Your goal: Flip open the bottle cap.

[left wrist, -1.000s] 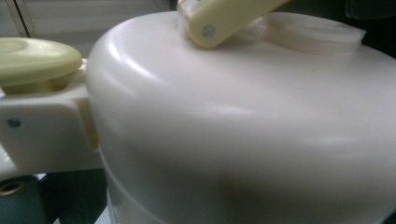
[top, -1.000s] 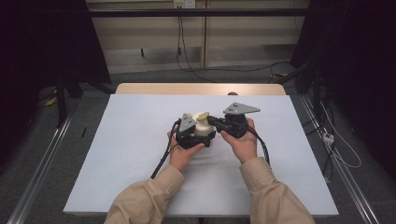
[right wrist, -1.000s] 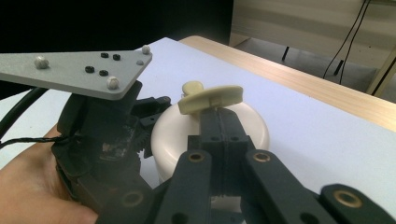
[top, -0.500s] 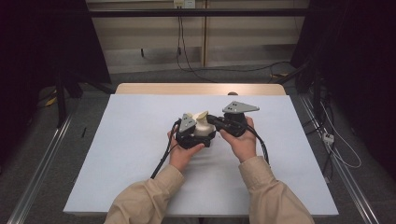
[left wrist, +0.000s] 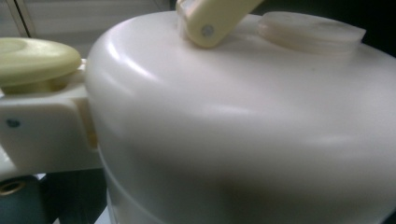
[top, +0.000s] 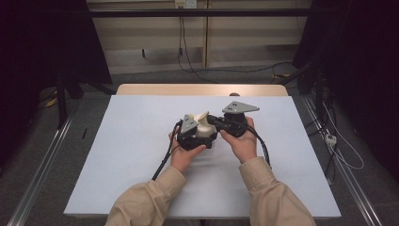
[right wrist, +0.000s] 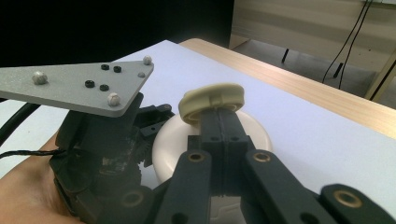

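At the left of the high view, our left gripper (top: 200,136) sits against the cream-white rounded plastic pot (top: 203,129), which stands near the middle of the pale blue table cover (top: 117,150). In the left gripper view the pot's domed body (left wrist: 243,130) is very close to the lens, with a pale yellow hinged handle arm (left wrist: 210,18) and a pale yellow round button (left wrist: 35,58) at its side; this gripper's jaws are hidden, so we cannot tell whether they are apart or clamped on the pot. Moving right, our right gripper (right wrist: 219,109) reaches in from the other side with its jaws pressed together, the tips meeting the pale yellow disc-shaped knob (right wrist: 214,101) above the pot's top (right wrist: 166,140). We judge that the pot is already steadied and the knob reached. Whether the tips grip the knob or merely rest against it cannot be resolved. Working the knob or lid, then releasing both grippers, appears to remain.
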A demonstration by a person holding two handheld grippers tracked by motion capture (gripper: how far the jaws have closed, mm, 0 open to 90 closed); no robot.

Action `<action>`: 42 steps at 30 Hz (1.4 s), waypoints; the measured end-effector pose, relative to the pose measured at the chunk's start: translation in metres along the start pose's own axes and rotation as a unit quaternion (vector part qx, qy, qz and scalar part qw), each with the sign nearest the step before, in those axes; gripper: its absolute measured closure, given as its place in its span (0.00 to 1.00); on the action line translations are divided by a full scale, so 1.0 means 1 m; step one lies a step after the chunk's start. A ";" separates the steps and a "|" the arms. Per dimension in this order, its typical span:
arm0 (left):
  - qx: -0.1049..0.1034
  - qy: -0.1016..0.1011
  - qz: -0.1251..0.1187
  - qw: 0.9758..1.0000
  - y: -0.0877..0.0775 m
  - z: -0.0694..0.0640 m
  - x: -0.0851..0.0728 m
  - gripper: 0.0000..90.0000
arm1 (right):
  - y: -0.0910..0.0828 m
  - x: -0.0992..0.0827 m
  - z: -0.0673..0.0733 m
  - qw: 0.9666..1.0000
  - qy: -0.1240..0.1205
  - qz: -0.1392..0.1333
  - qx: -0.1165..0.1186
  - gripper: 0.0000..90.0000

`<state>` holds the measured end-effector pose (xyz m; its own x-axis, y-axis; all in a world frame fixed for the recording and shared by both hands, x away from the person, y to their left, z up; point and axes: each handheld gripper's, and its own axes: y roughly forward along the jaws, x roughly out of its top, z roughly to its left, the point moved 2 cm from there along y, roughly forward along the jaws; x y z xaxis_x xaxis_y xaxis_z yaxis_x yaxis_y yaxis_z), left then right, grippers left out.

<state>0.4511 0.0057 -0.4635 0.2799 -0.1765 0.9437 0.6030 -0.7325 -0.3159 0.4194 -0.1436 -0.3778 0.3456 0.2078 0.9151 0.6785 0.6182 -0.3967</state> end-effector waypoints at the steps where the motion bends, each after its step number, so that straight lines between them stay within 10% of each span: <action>1: 0.000 0.000 0.000 1.000 0.000 0.000 0.000 0.06 | 0.000 0.000 0.000 1.000 -0.001 0.001 0.000 1.00; 42: 0.002 0.000 -0.002 1.000 0.000 -0.001 0.000 0.06 | 0.002 0.004 0.000 1.000 -0.005 -0.002 -0.004 1.00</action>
<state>0.4508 0.0050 -0.4638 0.2782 -0.1734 0.9447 0.6073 -0.7303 -0.3129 0.4224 -0.1412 -0.3749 0.3358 0.2131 0.9175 0.6851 0.6132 -0.3931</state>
